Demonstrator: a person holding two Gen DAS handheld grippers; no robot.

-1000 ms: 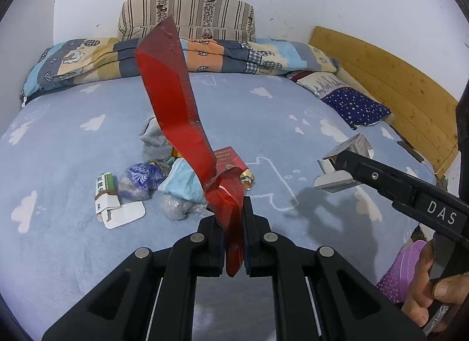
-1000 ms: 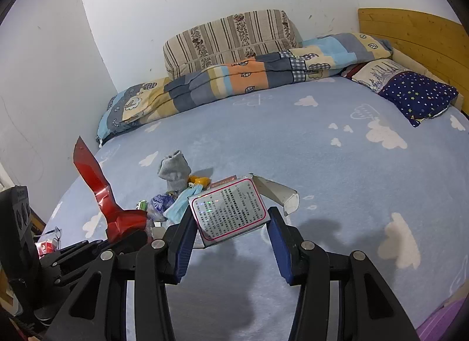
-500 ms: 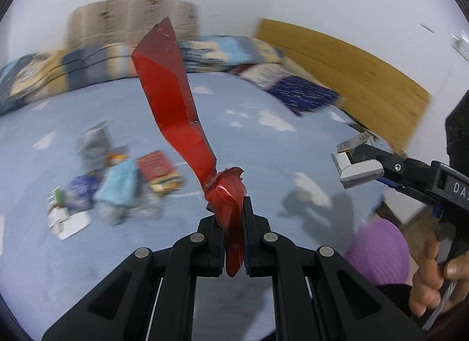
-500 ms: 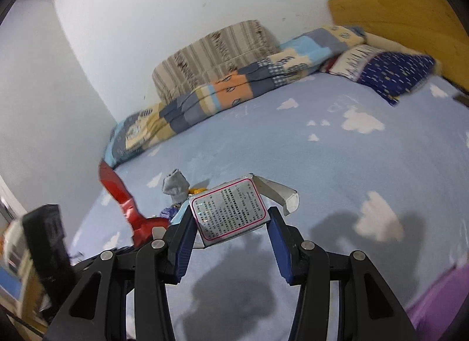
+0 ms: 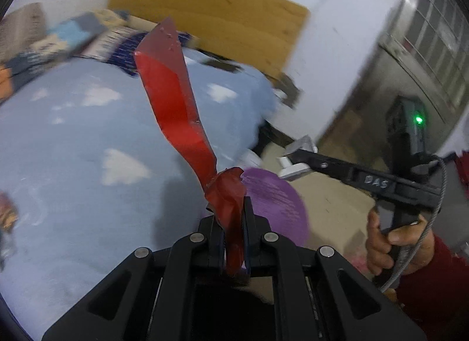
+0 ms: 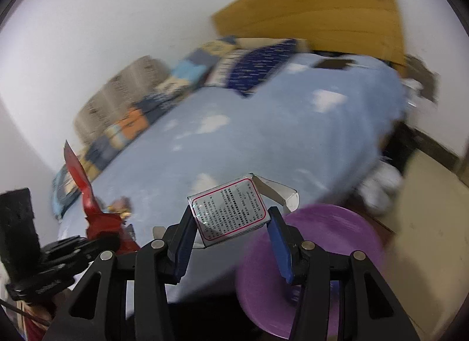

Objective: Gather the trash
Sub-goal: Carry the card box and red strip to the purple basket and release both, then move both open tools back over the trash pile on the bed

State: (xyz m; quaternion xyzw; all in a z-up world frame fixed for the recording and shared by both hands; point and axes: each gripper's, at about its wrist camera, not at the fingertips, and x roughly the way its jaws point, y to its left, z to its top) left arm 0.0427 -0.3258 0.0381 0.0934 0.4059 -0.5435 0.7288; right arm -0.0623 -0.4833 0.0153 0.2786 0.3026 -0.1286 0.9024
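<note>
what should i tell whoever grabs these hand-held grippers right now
Left hand-held gripper: shut on the red wrapper, which sticks up from between the fingers.
Right hand-held gripper: shut on the silver packet, printed face up.
Both are over the edge of the bed, next to the purple bin on the floor.
Done: two pieces of trash picked up.
Left: drop both into the purple bin, then probably go back for the small pile of trash on the bed; it is too blurred to list.

both views share bed (image 5: 73,141) — close
</note>
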